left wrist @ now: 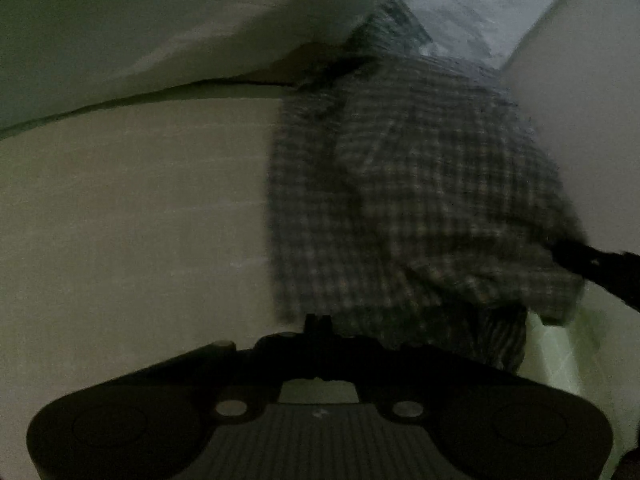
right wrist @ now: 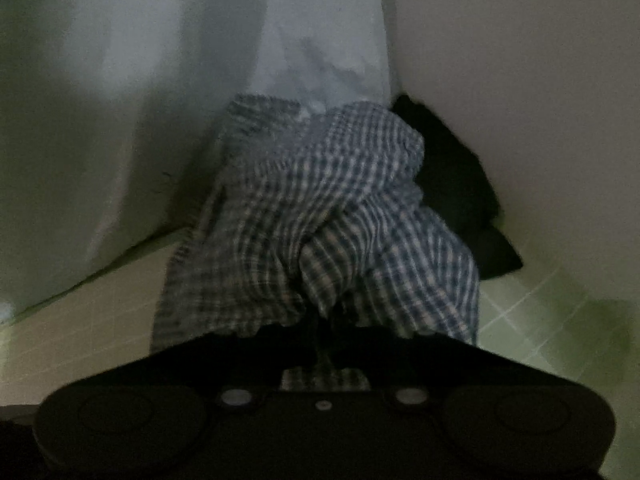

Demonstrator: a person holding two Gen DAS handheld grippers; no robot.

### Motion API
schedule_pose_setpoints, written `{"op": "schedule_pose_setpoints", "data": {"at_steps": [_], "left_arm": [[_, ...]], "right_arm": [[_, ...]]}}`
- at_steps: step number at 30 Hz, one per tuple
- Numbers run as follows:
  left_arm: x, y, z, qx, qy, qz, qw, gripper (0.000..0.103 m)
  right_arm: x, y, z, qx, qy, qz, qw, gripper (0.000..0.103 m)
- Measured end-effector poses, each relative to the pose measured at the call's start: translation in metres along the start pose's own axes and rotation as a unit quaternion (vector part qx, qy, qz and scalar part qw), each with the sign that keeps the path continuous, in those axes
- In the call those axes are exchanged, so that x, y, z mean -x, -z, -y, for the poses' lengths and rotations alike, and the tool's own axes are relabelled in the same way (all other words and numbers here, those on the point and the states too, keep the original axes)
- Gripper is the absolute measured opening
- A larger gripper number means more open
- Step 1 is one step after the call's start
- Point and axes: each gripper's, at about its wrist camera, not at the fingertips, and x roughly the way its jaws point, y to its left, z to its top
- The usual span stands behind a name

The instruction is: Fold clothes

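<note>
Both claws are closed on the near hem of the checked shirt (left wrist: 404, 184): left gripper (left wrist: 318, 326) at its left corner, right gripper (right wrist: 326, 344) on bunched cloth. From there the shirt's long axis runs away over the pale surface (left wrist: 132, 208) toward the wall.

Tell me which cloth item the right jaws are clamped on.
The blue-and-white checked garment: its fabric bunches into the right gripper. The black cloth lies behind it, untouched; the pale sheet hangs farther back.

Checked garment (right wrist: 320, 216) bunched on green tiled surface (right wrist: 540, 332), right gripper (right wrist: 324, 340) jaws pinching it
</note>
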Motion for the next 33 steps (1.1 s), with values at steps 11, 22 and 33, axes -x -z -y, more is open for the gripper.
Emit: {"op": "schedule_pose_setpoints", "data": {"at_steps": [11,22,33], "left_arm": [[0.071,0.042,-0.032,0.044,-0.027,0.010,0.9986,0.000],[0.017,0.028,-0.001,0.015,0.001,-0.032,0.9994,0.047],[-0.010,0.013,0.016,0.004,0.024,-0.015,0.9996,0.000]], "right_arm": [[0.117,0.055,0.008,-0.024,0.031,0.019,0.999,0.004],[0.101,0.056,0.052,-0.092,0.077,0.017,0.993,0.056],[0.028,0.032,0.048,-0.075,0.015,-0.035,0.996,0.023]]}}
